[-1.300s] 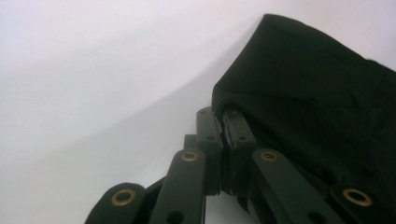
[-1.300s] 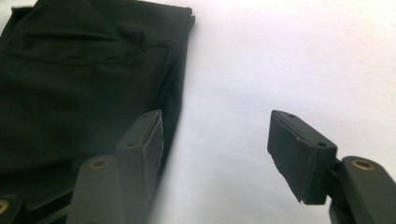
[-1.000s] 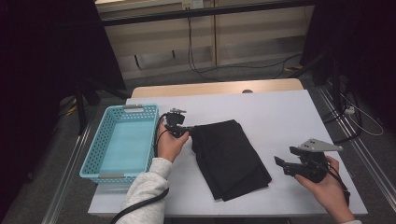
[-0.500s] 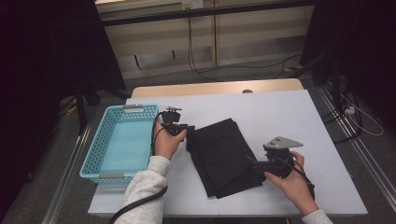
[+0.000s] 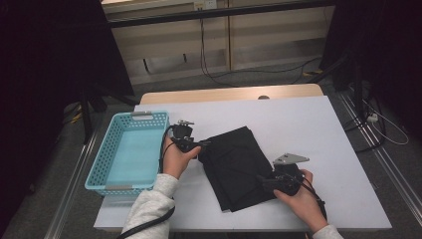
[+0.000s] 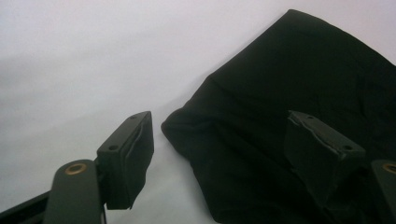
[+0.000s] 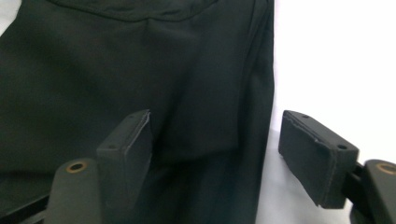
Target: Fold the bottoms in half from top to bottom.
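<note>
A folded black cloth (image 5: 234, 167) lies in the middle of the white table (image 5: 298, 119). My left gripper (image 5: 201, 145) is at the cloth's left edge. Its jaws have just been opening and now stand open (image 6: 219, 116), one over bare table and one over the cloth (image 6: 289, 74), not pressing on it. My right gripper (image 5: 261, 179) is at the cloth's near right edge. Its jaws have just closed a little but remain open (image 7: 217, 114), straddling the folded edge of the cloth (image 7: 116, 60) without pinching it.
A light blue plastic basket (image 5: 129, 149) stands at the table's left edge, close to my left hand. Bare white table stretches to the right of the cloth and behind it. Cables lie on the floor beyond the table.
My right hand has come in from the right and lowered to the cloth's near right edge. My left hand has stayed at the left edge, and its jaws have parted.
</note>
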Demonstrator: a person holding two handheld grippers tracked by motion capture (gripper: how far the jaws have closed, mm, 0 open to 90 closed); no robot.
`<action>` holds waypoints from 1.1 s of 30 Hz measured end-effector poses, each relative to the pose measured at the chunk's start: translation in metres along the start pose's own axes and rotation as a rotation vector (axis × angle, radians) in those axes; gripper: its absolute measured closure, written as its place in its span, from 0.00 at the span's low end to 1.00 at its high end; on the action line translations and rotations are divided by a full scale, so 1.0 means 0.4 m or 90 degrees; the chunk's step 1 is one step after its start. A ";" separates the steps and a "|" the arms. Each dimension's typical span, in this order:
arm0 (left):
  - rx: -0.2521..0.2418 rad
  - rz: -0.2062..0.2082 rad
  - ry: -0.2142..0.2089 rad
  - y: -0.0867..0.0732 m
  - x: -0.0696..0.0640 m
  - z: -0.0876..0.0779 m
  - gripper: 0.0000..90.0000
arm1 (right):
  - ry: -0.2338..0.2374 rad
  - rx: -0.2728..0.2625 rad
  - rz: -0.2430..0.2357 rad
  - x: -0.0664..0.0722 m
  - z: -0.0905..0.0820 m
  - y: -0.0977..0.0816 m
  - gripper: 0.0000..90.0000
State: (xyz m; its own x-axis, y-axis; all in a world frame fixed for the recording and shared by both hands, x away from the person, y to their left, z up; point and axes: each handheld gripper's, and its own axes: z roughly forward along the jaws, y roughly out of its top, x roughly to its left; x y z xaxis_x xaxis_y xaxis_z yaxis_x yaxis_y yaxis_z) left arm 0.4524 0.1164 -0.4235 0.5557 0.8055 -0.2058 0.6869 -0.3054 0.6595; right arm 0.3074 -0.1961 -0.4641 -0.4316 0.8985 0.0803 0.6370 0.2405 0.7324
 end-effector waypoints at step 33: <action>0.049 -0.030 0.072 0.044 -0.020 0.081 0.27 | 0.002 -0.007 0.022 0.020 -0.012 -0.009 0.59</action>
State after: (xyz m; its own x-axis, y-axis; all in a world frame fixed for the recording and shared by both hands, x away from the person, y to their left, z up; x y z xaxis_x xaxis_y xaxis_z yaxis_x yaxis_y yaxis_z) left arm 0.4752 0.0881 -0.4337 0.4686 0.8705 -0.1505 0.7474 -0.2998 0.5929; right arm 0.2985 -0.1917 -0.4629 -0.4111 0.9051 0.1083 0.6445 0.2046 0.7367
